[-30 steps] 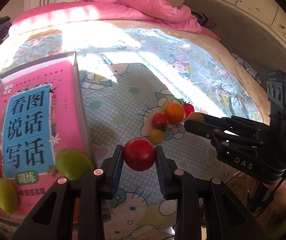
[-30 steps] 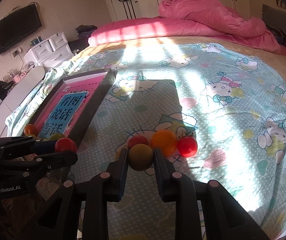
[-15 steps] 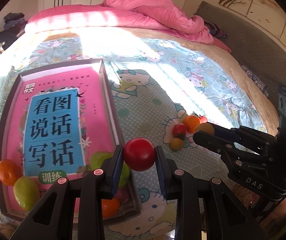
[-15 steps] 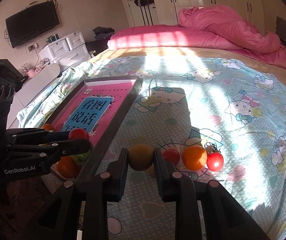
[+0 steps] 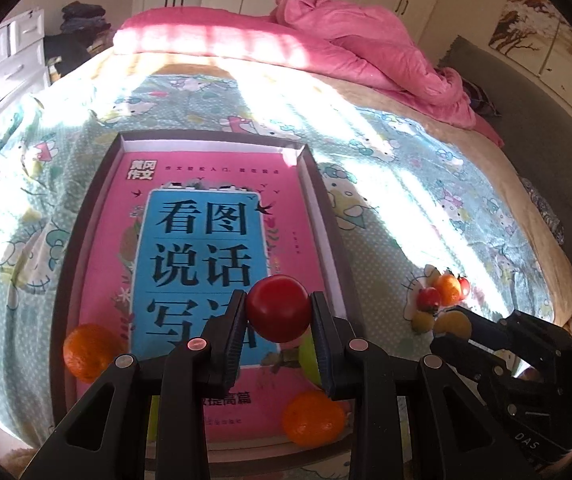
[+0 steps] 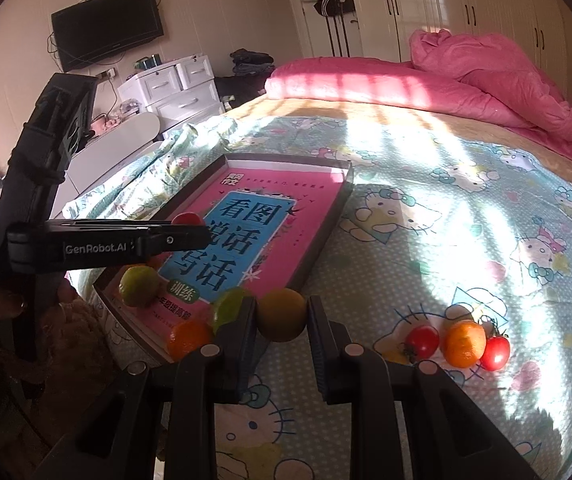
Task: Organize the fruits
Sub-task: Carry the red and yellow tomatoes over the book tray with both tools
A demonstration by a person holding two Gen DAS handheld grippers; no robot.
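My left gripper (image 5: pixel 278 312) is shut on a red tomato (image 5: pixel 278 307) and hangs over the near end of a shallow box (image 5: pixel 327 216) lined with a pink book. Two oranges (image 5: pixel 313 418) and a green fruit (image 5: pixel 310 356) lie in the box's near end. My right gripper (image 6: pixel 282 320) is shut on a yellow-brown fruit (image 6: pixel 282 314) just right of the box's near corner. On the sheet to the right lies a small pile: a red tomato (image 6: pixel 422 341), an orange (image 6: pixel 465 343), another red tomato (image 6: pixel 495 353) and a half-hidden yellow fruit (image 6: pixel 395 356).
The box (image 6: pixel 321 236) rests on a cartoon-print bed sheet (image 6: pixel 465 240). A pink duvet (image 6: pixel 485 72) is bunched at the far end of the bed. White drawers (image 6: pixel 174 88) and a wall television stand to the left. A hand (image 6: pixel 6 304) holds the left gripper's handle.
My left gripper has carried the red tomato left, from above the sheet to above the box. My right gripper has lifted the yellow-brown fruit away from the pile and moved left toward the box.
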